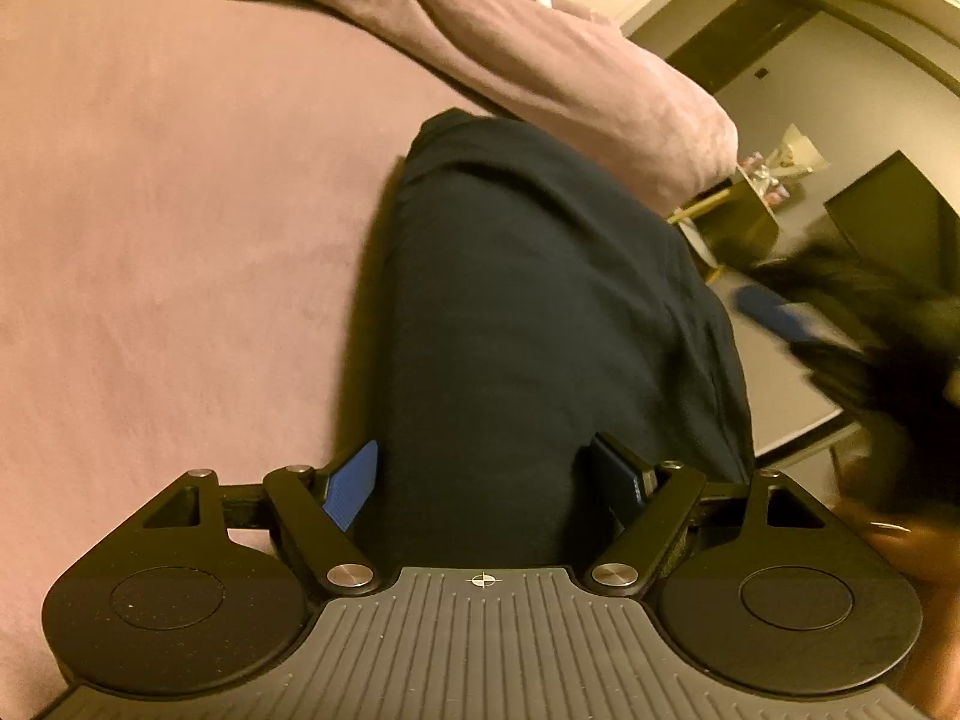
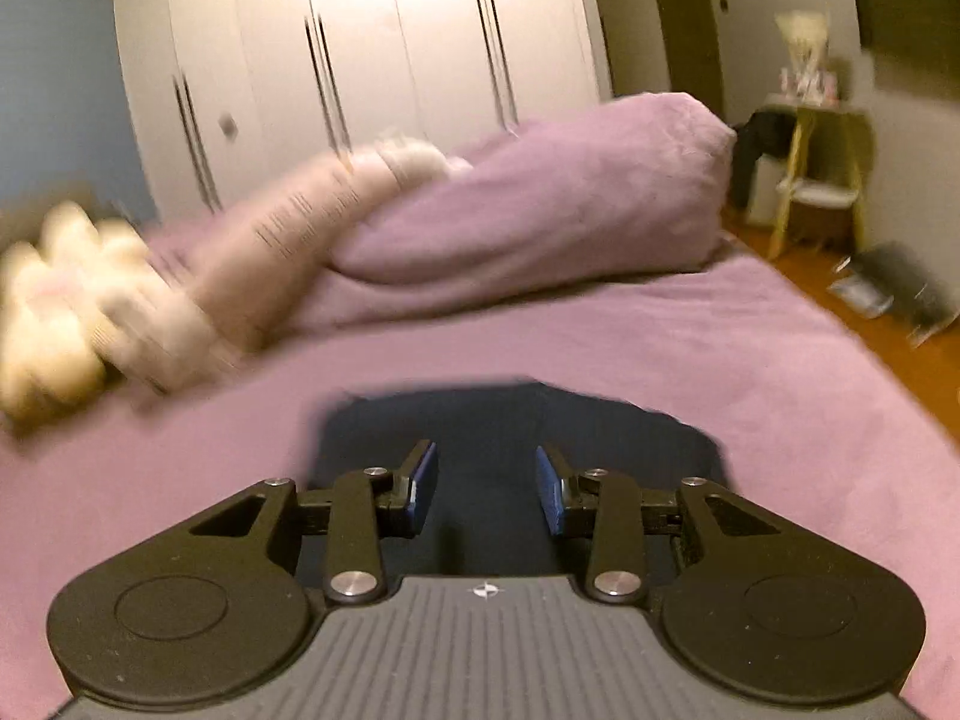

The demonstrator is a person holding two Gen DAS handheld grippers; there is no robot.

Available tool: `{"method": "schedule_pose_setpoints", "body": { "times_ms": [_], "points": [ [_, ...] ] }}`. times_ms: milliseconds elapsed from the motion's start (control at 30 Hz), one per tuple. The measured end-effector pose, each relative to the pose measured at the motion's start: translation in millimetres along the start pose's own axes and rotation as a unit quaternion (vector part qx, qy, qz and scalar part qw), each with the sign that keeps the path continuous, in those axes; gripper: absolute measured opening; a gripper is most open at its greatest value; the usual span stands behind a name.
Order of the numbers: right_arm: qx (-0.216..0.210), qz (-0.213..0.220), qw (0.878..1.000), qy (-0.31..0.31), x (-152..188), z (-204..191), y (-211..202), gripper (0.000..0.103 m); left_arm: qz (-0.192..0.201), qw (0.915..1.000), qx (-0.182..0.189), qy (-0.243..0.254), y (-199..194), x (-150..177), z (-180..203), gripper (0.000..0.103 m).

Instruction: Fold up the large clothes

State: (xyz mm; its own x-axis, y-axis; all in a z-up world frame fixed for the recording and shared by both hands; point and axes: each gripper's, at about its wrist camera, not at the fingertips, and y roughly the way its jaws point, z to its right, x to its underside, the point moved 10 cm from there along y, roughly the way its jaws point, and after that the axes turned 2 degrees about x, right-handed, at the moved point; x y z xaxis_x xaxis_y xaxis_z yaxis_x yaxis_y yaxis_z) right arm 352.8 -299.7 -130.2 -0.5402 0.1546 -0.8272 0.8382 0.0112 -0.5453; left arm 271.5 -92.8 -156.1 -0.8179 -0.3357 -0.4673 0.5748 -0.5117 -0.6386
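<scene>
A dark navy garment lies folded into a long strip on the purple bedsheet. My left gripper hangs just over its near end with the jaws wide apart. One blue pad stands beside the cloth's left edge and the other is over the cloth, gripping nothing. In the right wrist view the garment lies under and ahead of my right gripper, whose jaws stand partly apart with nothing pinched. That right gripper also shows as a blur at the garment's right side.
A bunched purple duvet and a pale plush toy lie at the far side of the bed. White wardrobe doors stand behind. Right of the bed are wooden floor and a yellow stool.
</scene>
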Motion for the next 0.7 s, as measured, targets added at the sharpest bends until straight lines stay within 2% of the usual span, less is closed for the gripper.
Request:
{"method": "schedule_pose_setpoints", "body": {
  "times_ms": [33, 133, 200, 300, 367, 433, 500, 567, 700],
  "points": [
    [0.028, -0.008, 0.999, -0.018, 13.3, 9.3, 14.7, 0.034, 0.008, 0.9999, -0.007, 0.008, -2.3, -2.3, 0.3, 0.081],
    [0.044, -0.013, 0.999, -0.006, 47.8, 38.0, 31.5, 0.032, 0.042, 0.9962, -0.055, 0.052, -1.0, -18.9, 11.2, 0.08],
    [0.039, 0.008, 0.999, 0.012, 51.7, 48.5, 26.5, 0.029, 0.056, 0.9933, -0.072, 0.071, 10.2, -32.7, 25.5, 0.08],
    [0.039, 0.011, 0.999, 0.008, 53.4, 48.3, 29.6, 0.029, 0.076, 0.9909, -0.08, 0.078, 38.9, -51.0, 44.1, 0.083],
    [0.043, 0.014, 0.999, -0.005, 55.3, 47.0, 36.0, 0.03, 0.101, 0.9832, -0.118, 0.096, 59.3, -60.9, 47.8, 0.084],
    [0.041, 0.015, 0.999, -0.004, 58.3, 49.7, 43.1, 0.03, 0.096, 0.9779, -0.15, 0.109, 78.6, -62.7, 42.7, 0.086],
    [0.029, 0.014, 0.999, 0.008, 61.7, 55.1, 50.9, 0.03, 0.095, 0.9743, -0.17, 0.113, 91.8, -60.8, 34.5, 0.093],
    [0.027, 0.017, 0.999, 0.004, 63.3, 55.6, 54.0, 0.03, 0.096, 0.9725, -0.18, 0.111, 101.4, -57.3, 24.3, 0.096],
    [0.024, 0.038, 0.999, 0.006, 70.5, 56.2, 60.3, 0.03, 0.115, 0.9734, -0.175, 0.093, 113.4, -55.3, 11.8, 0.1]
  ]
}}
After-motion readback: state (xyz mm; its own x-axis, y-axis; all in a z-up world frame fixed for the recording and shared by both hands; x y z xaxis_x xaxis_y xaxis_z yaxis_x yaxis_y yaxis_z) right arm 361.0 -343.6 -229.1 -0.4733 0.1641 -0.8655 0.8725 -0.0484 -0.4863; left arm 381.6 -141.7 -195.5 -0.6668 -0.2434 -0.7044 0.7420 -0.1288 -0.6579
